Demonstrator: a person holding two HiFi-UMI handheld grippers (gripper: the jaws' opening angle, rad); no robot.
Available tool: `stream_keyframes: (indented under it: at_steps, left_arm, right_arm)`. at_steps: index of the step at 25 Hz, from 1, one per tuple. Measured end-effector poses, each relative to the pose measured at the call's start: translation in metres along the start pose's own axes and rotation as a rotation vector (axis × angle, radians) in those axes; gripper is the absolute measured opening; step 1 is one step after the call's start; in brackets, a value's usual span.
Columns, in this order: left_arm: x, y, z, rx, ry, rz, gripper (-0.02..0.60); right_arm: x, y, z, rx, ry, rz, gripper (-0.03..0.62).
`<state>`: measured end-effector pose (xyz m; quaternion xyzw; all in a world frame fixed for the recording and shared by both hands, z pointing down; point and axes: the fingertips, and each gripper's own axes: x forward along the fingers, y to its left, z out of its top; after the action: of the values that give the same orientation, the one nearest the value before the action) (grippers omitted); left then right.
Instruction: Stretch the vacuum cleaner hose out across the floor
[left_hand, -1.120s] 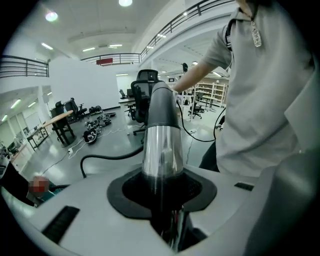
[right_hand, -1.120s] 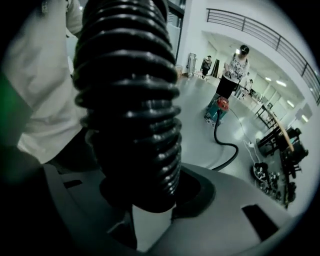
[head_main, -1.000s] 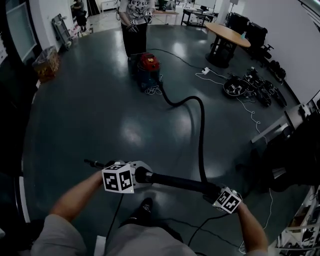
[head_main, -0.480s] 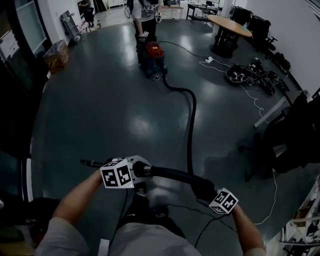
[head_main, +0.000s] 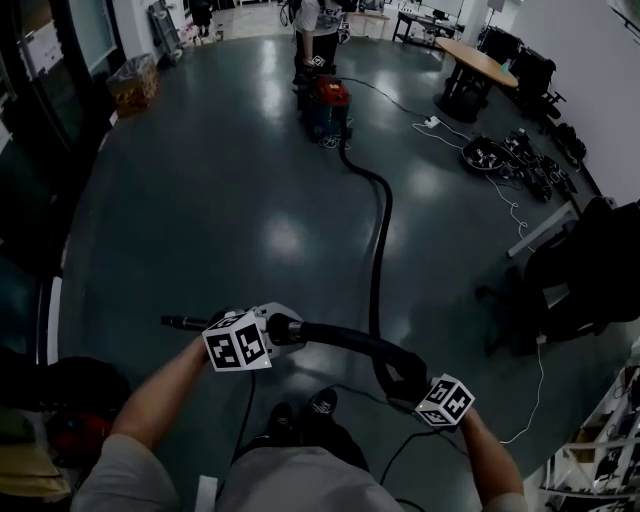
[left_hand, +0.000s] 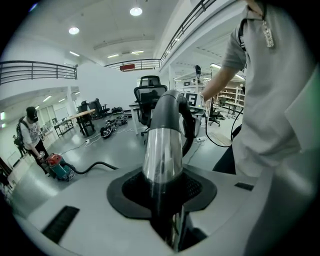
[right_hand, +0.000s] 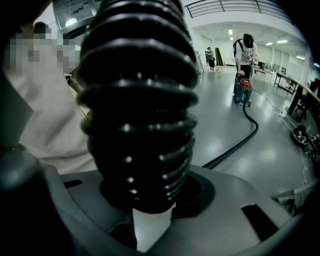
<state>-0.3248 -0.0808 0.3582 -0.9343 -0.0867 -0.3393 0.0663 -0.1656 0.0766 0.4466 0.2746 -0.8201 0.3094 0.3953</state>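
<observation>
The red and teal vacuum cleaner (head_main: 327, 105) stands far off on the dark floor. Its black ribbed hose (head_main: 380, 230) runs from it almost straight toward me. My right gripper (head_main: 410, 385) is shut on the hose end, which fills the right gripper view as thick black ribs (right_hand: 137, 110). My left gripper (head_main: 280, 328) is shut on the shiny metal wand tube (left_hand: 162, 150), whose dark tip (head_main: 175, 322) sticks out to the left. In the left gripper view the vacuum cleaner (left_hand: 59, 167) shows small at the left.
A person (head_main: 318, 30) stands just behind the vacuum. A round wooden table (head_main: 478, 62), a power strip (head_main: 432, 122) and a heap of cables and gear (head_main: 510, 160) lie to the right. A black office chair (head_main: 570, 270) stands near right; a box (head_main: 133, 80) far left.
Both grippers have backed away from the vacuum with the wand and hose. The hose's bend has pulled out into a nearly straight line, and the vacuum sits farther off.
</observation>
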Motion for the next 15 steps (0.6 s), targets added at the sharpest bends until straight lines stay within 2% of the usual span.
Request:
stream_keyframes:
  at_steps: [4, 7, 11, 15]
  left_arm:
    - [-0.019, -0.036, -0.025, -0.059, -0.032, 0.013, 0.129]
    - [-0.018, -0.066, -0.038, -0.112, -0.029, -0.005, 0.129]
    - [-0.010, -0.105, -0.034, -0.120, -0.037, -0.008, 0.129]
    - [0.007, -0.152, -0.024, -0.116, 0.007, 0.008, 0.129]
  right_arm:
    - [0.008, 0.035, 0.002, 0.010, 0.019, -0.016, 0.160]
    - [0.009, 0.063, -0.012, 0.019, 0.032, 0.012, 0.160]
    - [0.006, 0.099, -0.043, 0.040, 0.024, 0.065, 0.160]
    - [0.002, 0.130, -0.089, 0.056, -0.016, 0.117, 0.160]
